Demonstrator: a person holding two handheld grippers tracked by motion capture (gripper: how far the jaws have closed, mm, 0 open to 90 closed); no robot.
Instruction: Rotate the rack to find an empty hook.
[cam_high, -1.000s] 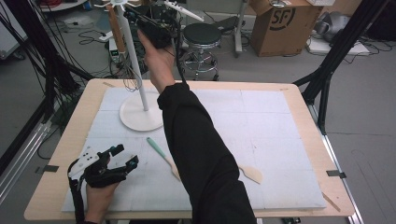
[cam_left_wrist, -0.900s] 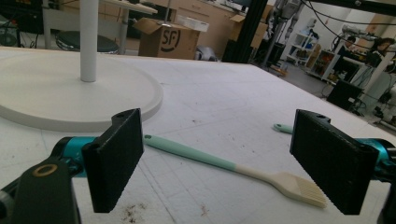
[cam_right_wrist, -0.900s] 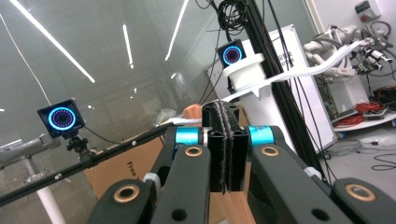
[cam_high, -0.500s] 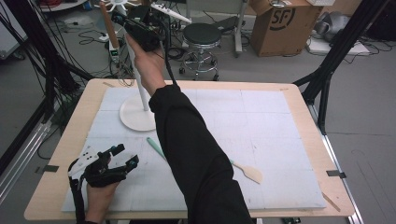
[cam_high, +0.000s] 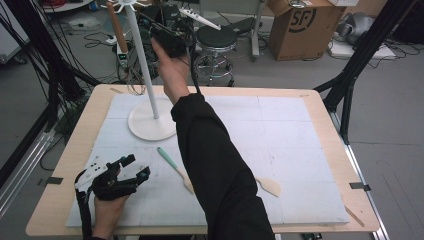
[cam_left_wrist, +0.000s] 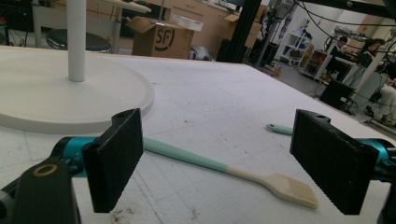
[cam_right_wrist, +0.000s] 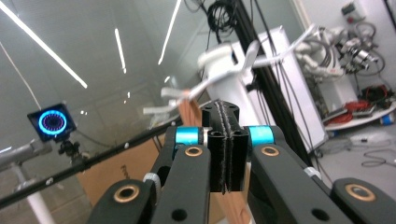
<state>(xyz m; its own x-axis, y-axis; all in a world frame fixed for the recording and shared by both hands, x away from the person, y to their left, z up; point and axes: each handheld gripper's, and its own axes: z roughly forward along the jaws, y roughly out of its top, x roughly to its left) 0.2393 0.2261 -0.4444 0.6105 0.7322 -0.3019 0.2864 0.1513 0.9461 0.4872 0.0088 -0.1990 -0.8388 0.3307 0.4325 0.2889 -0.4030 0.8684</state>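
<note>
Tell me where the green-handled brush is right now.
The brush lies flat on the white mat in the high view, just in front of the stand's round base, between the open left claw and the sleeve.

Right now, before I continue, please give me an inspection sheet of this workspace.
Surface: white mat on wooden table, some dark crumbs.
Job's things: white stand upright; wooden tool pinched in right gripper, held up near the stand's top.
Clutter: green-handled brush and wooden spatula lying flat.
Grippers: left gripper open, resting on mat; right shut.
Cables: one trails from right gripper.
Surroundings: stool, cardboard box.
</note>
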